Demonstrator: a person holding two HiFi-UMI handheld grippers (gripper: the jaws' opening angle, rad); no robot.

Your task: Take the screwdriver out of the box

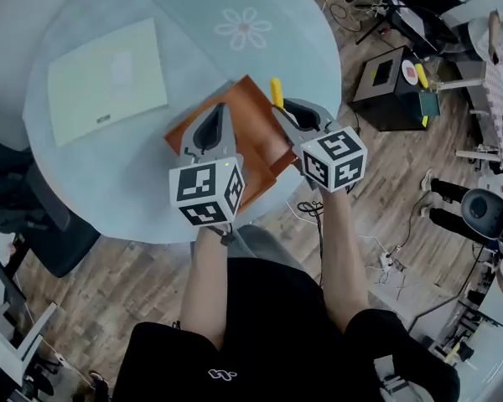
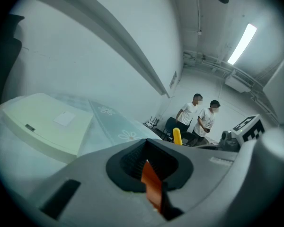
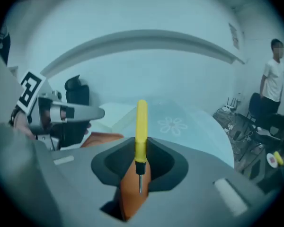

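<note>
Removal step, seemingly near its end. The right gripper (image 3: 141, 162) had its fingers closed on the yellow-handled screwdriver (image 3: 141, 126), held over the far right edge of the orange box (image 1: 251, 115). The left gripper (image 2: 149, 171) clamped the box's edge against the table (image 1: 84, 166). The next move probably called for carrying the screwdriver clear of the box.

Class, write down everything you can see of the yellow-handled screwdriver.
The slim yellow-handled screwdriver has a plastic-looking handle, black collar and thin bare metal shaft. The right gripper's tongs clamp the handle's lower end; the handle points away from that gripper, the tip back toward it. A flat orange box lies behind the tip.
</note>
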